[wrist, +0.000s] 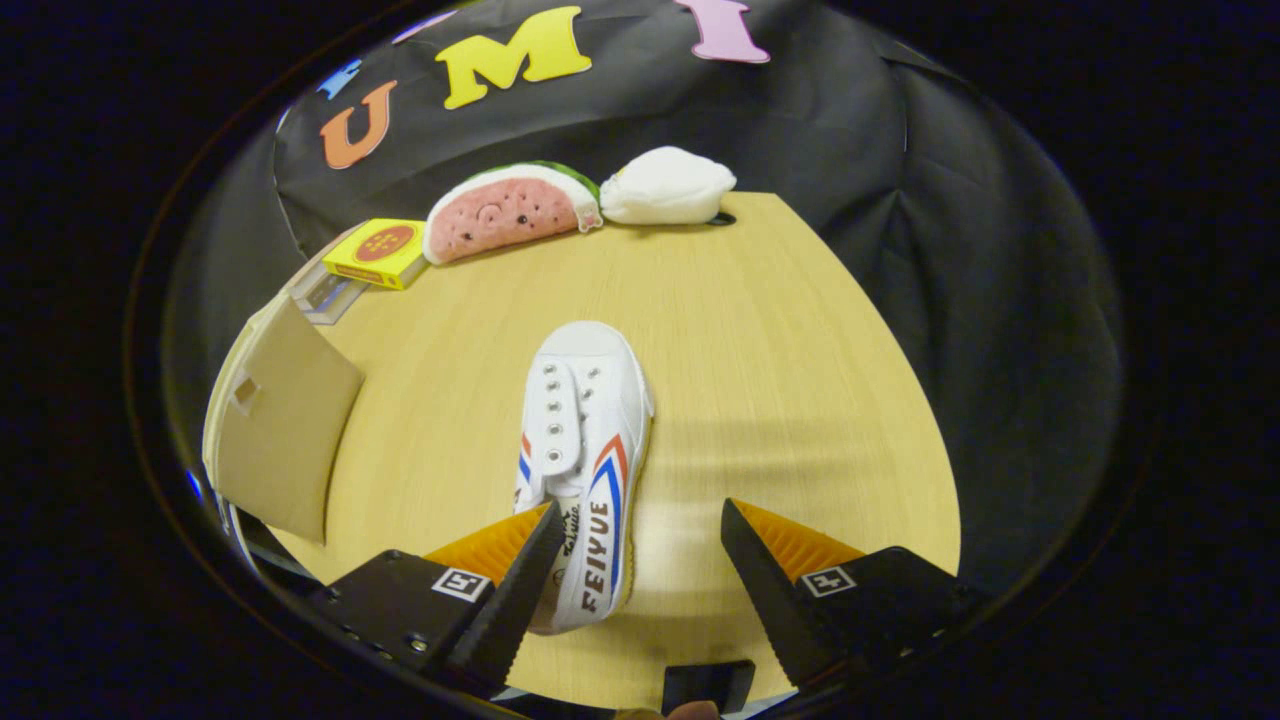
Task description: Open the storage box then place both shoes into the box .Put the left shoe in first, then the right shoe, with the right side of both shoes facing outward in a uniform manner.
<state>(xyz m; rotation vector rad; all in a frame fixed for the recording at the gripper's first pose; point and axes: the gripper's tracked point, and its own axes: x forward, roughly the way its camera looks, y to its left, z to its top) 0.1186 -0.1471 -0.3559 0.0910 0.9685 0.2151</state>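
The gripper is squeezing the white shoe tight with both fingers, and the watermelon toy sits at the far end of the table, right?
Not quite. In the gripper view the gripper is open, not squeezing: the white shoe lies between its spread fingers, with a clear gap to one of them. The watermelon toy does sit at the table's far end.

A white canvas shoe [583, 450] with red-and-blue side stripes lay mid-desk, toe toward the far edge. The storage box [280, 430] stood at the left edge, its beige flap raised.

Shoe [583, 470] on table [780, 330], heel between fingers [520, 590]
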